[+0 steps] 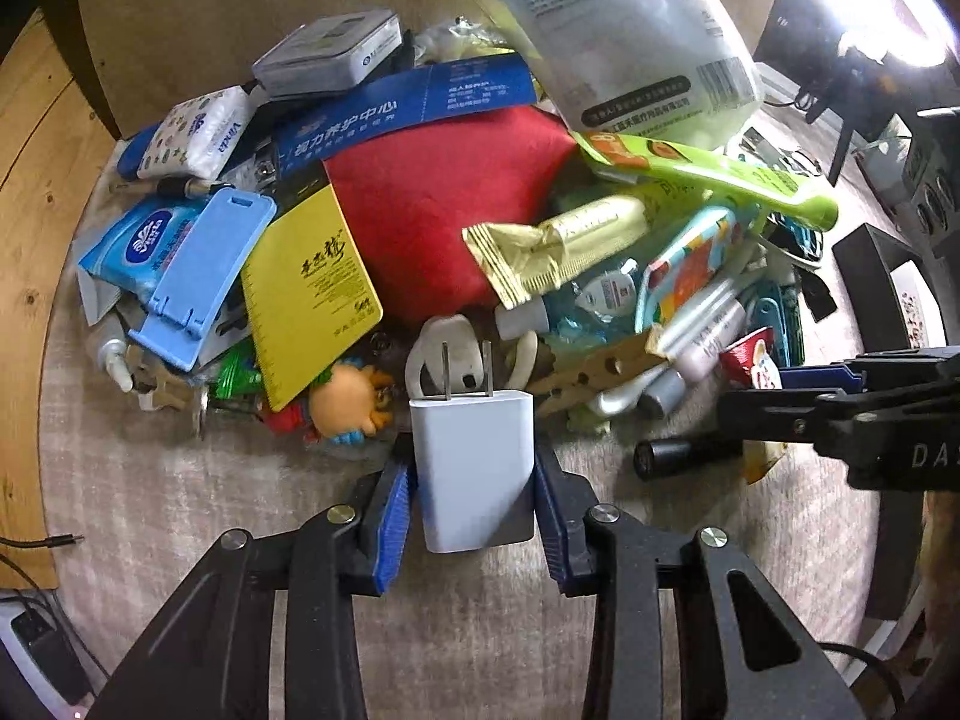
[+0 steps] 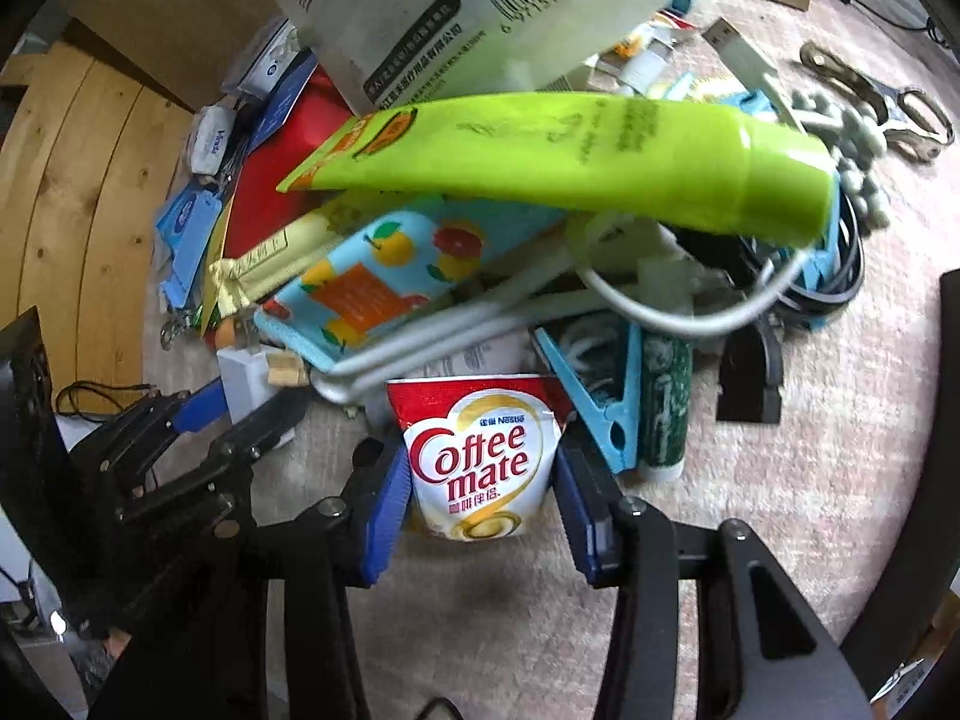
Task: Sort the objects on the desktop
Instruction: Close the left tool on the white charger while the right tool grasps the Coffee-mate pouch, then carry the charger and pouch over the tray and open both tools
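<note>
The left claw (image 1: 474, 480) grips a white plug-in charger (image 1: 471, 462) at the near edge of the heap, its blue pads (image 1: 393, 516) pressed against both flanks and the two metal prongs pointing up toward the pile. The right claw (image 2: 483, 498) is closed on a small Coffee mate sachet (image 2: 480, 456), one blue pad on each side edge, red top tucked under the clutter. Both things sit low on the desk (image 1: 180, 510), which wears a pale cloth. Behind the charger lie a red pouch (image 1: 438, 204), a yellow card (image 1: 312, 288), a gold wrapper (image 1: 540, 252) and a small orange toy (image 1: 348, 402). A lime green tube (image 2: 600, 162) lies across the top of the heap, above a fruit-patterned blue case (image 2: 384, 276) and a light blue clip (image 2: 606, 396). Scissors (image 2: 888, 102) rest apart on the cloth
</note>
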The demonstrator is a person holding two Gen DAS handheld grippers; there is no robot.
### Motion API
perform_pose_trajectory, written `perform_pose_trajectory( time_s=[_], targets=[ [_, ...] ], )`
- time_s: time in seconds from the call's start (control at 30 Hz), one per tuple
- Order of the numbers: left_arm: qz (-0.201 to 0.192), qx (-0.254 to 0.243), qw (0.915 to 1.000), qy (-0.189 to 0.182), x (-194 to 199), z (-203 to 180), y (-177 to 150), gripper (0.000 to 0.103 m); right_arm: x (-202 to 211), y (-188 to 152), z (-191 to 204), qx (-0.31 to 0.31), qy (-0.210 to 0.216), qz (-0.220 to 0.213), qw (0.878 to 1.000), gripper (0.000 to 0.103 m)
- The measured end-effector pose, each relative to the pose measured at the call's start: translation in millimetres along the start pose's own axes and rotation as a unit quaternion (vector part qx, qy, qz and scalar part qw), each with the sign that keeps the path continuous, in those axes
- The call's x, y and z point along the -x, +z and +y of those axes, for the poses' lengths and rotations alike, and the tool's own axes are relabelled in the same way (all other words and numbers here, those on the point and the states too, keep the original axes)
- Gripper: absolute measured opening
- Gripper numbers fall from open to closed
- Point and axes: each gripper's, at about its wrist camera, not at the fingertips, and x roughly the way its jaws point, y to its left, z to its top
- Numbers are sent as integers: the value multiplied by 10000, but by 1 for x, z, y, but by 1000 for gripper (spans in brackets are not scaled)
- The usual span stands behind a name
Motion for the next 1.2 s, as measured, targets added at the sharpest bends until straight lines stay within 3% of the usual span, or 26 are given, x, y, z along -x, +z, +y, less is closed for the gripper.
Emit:
perform_pose_trajectory(
  time_s=[0.27, 0.53, 0.73, 1.03, 1.2],
  targets=[
    [-162, -175, 9997, 36, 29, -7, -37, 35, 25, -38, -10, 244, 276, -71, 9993, 44],
    [-429, -567, 9975, 18, 60, -54, -56, 35, 67, -73, -37, 352, 454, -448, 9973, 44],
    [-568, -1113, 9919, -245, 67, -104, -23, 35, 97, -89, -47, 537, -109, -882, 9946, 44],
    [-557, -2173, 9710, -826, 58, -238, -17, 35, 153, -128, -152, -291, -621, -1335, 9887, 44],
    [-466, -2604, 9582, -1091, 47, -308, -23, 35, 185, -159, -224, -957, -1095, -1560, 9770, 44]
  ],
)
